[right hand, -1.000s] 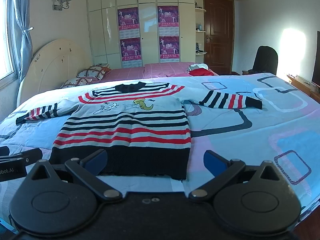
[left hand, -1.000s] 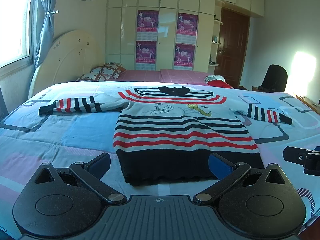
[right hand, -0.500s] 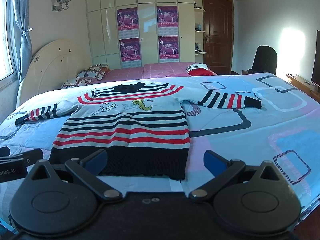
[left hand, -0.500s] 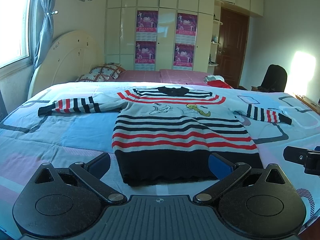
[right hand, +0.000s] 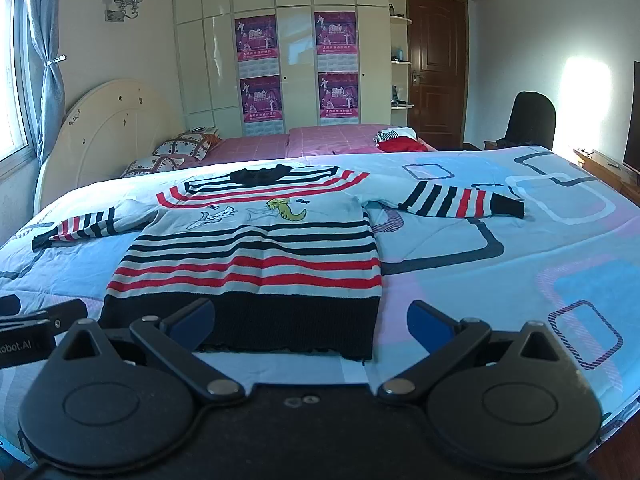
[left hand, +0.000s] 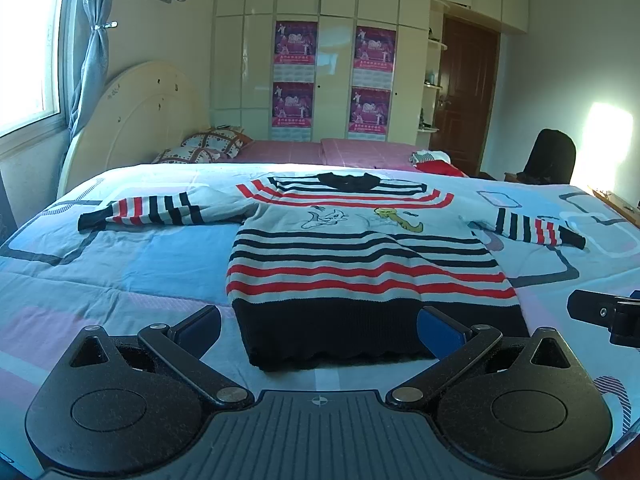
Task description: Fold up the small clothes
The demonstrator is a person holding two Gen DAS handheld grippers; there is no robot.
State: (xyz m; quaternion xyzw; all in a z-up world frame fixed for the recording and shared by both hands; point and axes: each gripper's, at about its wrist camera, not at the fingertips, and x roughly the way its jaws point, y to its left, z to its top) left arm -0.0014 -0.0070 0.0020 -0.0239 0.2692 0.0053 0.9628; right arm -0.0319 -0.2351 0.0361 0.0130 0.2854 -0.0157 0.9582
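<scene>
A small striped sweater [left hand: 360, 264] [right hand: 256, 252] with a black hem band, red and black stripes and cartoon figures lies flat, face up, on the bed, both sleeves spread sideways. My left gripper [left hand: 318, 326] hovers open just short of the hem, nothing between its blue-padded fingers. My right gripper [right hand: 312, 320] is open too, near the hem's right corner, and holds nothing. Each gripper's edge shows in the other's view: the right one [left hand: 604, 314], the left one [right hand: 28, 332].
The bed wears a light blue quilt [left hand: 120, 264] with pink and grey squares. Behind it stand a cream headboard [left hand: 136, 120], pillows [left hand: 208, 146], a pink bed with red clothes [right hand: 400, 144], a wardrobe, a brown door and a black chair [right hand: 532, 120].
Both views have shifted only slightly; the sweater sits a touch lower and to the left. Both grippers stay open and nothing was taken hold of.
</scene>
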